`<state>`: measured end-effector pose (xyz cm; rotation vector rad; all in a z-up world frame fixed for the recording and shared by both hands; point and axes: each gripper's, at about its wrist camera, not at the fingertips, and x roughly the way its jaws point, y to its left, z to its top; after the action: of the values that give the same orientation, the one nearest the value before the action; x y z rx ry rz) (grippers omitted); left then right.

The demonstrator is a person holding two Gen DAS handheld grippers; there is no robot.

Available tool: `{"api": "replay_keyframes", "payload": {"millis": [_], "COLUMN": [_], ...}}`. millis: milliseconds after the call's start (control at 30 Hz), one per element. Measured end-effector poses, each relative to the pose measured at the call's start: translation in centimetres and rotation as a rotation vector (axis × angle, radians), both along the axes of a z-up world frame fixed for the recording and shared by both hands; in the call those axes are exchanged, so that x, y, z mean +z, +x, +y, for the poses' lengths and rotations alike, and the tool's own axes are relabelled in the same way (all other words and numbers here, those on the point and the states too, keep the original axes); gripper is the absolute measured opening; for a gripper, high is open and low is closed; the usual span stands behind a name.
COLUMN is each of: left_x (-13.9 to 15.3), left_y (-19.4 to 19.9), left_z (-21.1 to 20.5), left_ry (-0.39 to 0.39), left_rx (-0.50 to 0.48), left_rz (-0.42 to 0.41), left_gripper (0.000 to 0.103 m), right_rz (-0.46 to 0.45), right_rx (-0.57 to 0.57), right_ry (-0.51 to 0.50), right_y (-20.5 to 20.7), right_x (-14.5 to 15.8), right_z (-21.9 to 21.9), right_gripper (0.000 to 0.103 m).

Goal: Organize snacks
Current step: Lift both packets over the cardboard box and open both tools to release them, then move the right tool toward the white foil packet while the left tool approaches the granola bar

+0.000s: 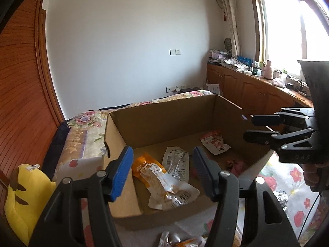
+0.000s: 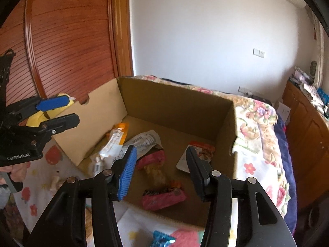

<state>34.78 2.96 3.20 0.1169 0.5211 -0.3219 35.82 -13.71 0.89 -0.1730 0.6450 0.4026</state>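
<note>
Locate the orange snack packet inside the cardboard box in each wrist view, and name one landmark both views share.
Left wrist view: orange snack packet lies on the box floor, lower centre, between the left gripper fingers.
Right wrist view: orange snack packet lies near the box's left wall, left of centre.
Shared landmark: the cardboard box.

1. The cardboard box [image 2: 176, 103] stands open-topped on the bed [image 2: 259, 123], nothing above its rim.
2. Its four upright walls block any sideways approach to the floor inside.
3. On the box floor, the orange packet [image 1: 156, 177] and white packet [image 1: 176, 162] crowd the left side; the pink packet [image 2: 162, 197] sits near the front wall, and the red-and-white packet [image 1: 213, 142] lies at the right.
4. Bare cardboard shows along the back wall.
5. The left claw [image 1: 162, 173] and right claw [image 2: 160, 173] both hang spread over the front edge, well apart from each other.
</note>
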Motion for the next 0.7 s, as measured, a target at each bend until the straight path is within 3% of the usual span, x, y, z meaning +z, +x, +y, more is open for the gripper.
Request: {"api": "replay_keyframes", "payload": {"millis": [267,467,700], "left_x": [1.2,1.5,-0.3], "left_y": [-4.1,-6.4,-8.5], "left_z": [0.4,0.5,0.5], "left_ry": [0.01,0.001,-0.007], "left_rx": [0.005,-0.002,-0.007], "left_rz": [-0.037,-0.035,0.004], "left_gripper": [0.061,0.062,0.062], "right_rz": [-0.028,-0.017,0.021], "right_rx": [-0.025,-0.05,-0.075], "right_ry": [0.016,0.019,0.026], "right_y": [-4.8,-8.2,-11.4], "right_x": [2.0,1.5,-0.5], "right_z": [-1.8,-3.1,-4.3], "right_gripper": [0.052,0.053,0.054]}}
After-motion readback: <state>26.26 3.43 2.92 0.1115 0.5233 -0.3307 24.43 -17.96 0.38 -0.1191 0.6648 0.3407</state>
